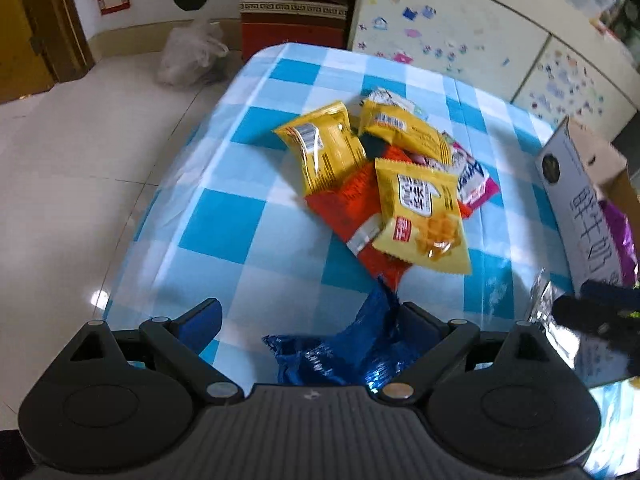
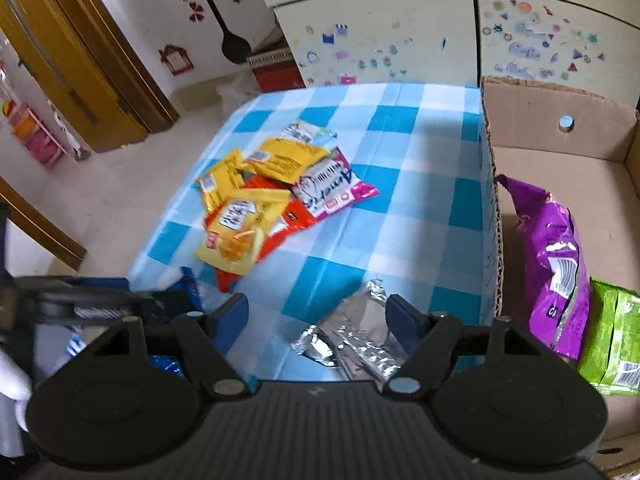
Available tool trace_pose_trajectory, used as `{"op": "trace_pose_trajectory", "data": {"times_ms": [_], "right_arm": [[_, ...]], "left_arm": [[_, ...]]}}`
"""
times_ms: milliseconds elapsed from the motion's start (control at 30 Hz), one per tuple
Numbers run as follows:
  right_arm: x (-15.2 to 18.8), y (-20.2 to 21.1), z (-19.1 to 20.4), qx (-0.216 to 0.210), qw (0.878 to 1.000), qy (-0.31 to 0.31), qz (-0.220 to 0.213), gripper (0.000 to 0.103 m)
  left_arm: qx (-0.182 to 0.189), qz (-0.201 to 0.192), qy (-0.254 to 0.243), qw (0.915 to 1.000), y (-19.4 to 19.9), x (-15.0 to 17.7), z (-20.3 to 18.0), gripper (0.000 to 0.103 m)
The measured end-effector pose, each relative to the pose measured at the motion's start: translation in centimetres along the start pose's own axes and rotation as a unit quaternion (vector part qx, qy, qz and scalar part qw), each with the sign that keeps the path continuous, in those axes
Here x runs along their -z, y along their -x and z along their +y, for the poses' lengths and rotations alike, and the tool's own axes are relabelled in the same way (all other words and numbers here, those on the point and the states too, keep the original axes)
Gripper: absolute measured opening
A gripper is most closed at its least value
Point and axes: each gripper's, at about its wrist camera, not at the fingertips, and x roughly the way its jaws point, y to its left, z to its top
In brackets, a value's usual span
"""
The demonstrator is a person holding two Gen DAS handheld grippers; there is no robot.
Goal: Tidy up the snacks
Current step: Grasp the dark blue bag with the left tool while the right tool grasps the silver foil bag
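Observation:
A pile of snack packets lies mid-table: yellow packets, a red packet and a pink-white packet. My left gripper is open; a crumpled blue packet lies between its fingers against the right one. My right gripper is open; a silver foil packet lies between its fingers by the right one. A cardboard box at the right holds a purple bag and a green bag.
The table has a blue-and-white checked cloth. A stickered cabinet stands behind the table. A plastic bag and a red box sit on the floor at the left rear. The box wall borders the table's right.

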Motion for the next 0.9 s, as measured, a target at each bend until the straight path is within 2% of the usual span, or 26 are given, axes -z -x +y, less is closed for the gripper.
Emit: {"op": "trace_pose_trajectory", "data": {"times_ms": [200, 533, 667, 833, 900], "right_arm": [[0.1, -1.1, -0.6, 0.029, 1.000, 0.006, 0.009, 0.076], [0.8, -2.7, 0.5, 0.063, 0.996, 0.053, 0.031, 0.080], [1.0, -2.5, 1.1, 0.053, 0.995, 0.065, 0.048, 0.082], [1.6, -2.0, 1.7, 0.020, 0.995, 0.068, 0.064, 0.084], [1.6, -1.4, 1.7, 0.023, 0.996, 0.070, 0.049, 0.082]], "left_arm": [[0.022, 0.013, -0.008, 0.9996, -0.2, 0.4, -0.6, 0.097], [0.021, 0.033, -0.009, 0.9992, -1.1, 0.8, -1.0, 0.097], [0.004, 0.035, 0.001, 0.9994, -1.3, 0.7, -0.4, 0.097], [-0.006, 0.032, 0.009, 0.9994, -1.1, 0.8, 0.2, 0.097], [-0.007, 0.029, 0.010, 0.9995, -1.0, 0.8, 0.3, 0.097]]}}
